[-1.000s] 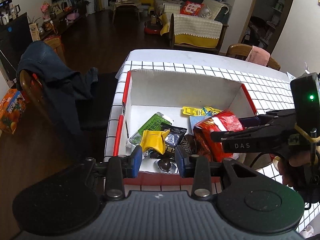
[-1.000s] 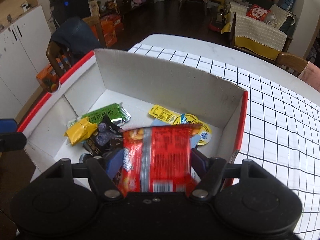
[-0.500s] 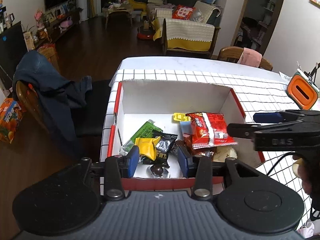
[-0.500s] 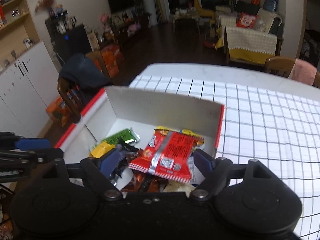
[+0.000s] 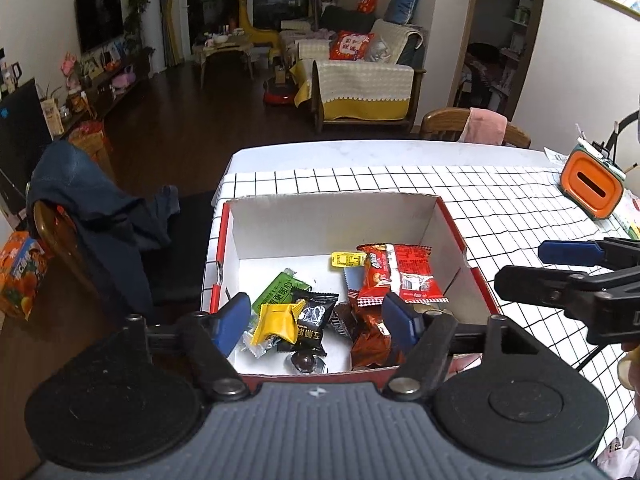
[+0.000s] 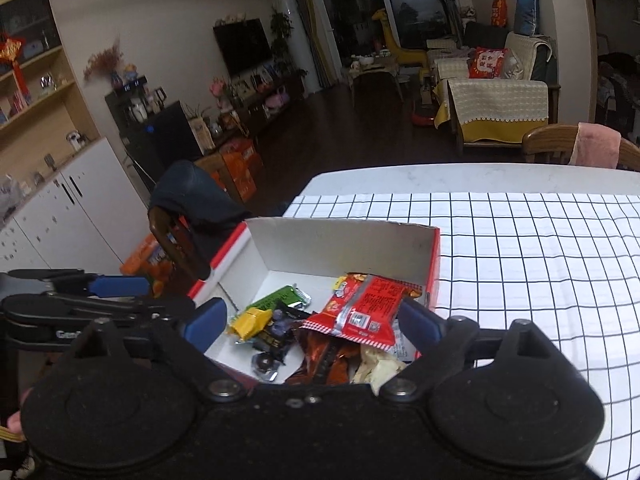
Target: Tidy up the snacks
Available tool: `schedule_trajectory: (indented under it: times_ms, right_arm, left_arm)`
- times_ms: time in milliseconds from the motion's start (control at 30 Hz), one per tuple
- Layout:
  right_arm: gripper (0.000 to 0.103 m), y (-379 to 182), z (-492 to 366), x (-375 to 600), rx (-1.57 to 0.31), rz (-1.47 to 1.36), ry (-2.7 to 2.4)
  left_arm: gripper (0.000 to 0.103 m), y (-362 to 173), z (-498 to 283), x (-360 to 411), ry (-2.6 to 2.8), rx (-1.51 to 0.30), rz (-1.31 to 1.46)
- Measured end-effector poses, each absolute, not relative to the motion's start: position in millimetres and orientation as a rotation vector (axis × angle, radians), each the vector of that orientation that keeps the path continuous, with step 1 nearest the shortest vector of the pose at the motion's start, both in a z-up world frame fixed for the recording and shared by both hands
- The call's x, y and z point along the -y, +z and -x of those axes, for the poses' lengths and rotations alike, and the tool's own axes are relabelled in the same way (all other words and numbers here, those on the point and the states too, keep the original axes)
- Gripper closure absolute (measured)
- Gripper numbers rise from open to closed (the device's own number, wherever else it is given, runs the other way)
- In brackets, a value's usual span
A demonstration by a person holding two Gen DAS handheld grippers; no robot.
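Observation:
A red-edged white cardboard box point(image 5: 332, 216) point(image 6: 340, 244) stands on the checked tablecloth and holds several snacks. A red snack packet point(image 5: 404, 272) point(image 6: 364, 308) lies on top at the box's right side, over brown wrappers point(image 5: 368, 336). A green packet point(image 5: 278, 294), a yellow packet point(image 5: 278, 320) and a black packet point(image 5: 312, 322) lie at the left. My left gripper point(image 5: 316, 320) is open and empty above the box's near edge. My right gripper point(image 6: 310, 322) is open and empty, raised above the box; it also shows at the right in the left wrist view point(image 5: 520, 268).
An orange container point(image 5: 592, 186) stands on the table at the far right. A chair draped with a dark jacket point(image 5: 100, 216) stands left of the table. A wooden chair with pink cloth point(image 5: 480, 132) is beyond the far edge.
My right gripper opened and let go of the red packet, which now lies in the box. Both grippers pulled back and up from the box, and the left gripper opened wider.

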State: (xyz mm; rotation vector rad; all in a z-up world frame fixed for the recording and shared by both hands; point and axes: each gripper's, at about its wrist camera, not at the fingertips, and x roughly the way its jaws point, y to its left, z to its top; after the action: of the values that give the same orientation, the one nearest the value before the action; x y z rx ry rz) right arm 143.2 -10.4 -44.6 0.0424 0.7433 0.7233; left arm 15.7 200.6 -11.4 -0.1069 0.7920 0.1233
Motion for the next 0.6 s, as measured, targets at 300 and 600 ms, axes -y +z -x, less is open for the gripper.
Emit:
schedule_trajectory:
  times_ms: [300, 600]
  right_arm:
    - [0.0, -39, -117, 21, -0.692, -0.061, 0.69]
    - [0.0, -37, -101, 23, -0.643, -0.069, 0.646]
  left_arm:
    - [0.018, 2, -6, -192, 0.095, -0.752, 0.091]
    - [0.014, 7, -1, -189, 0.074, -0.744, 0.107]
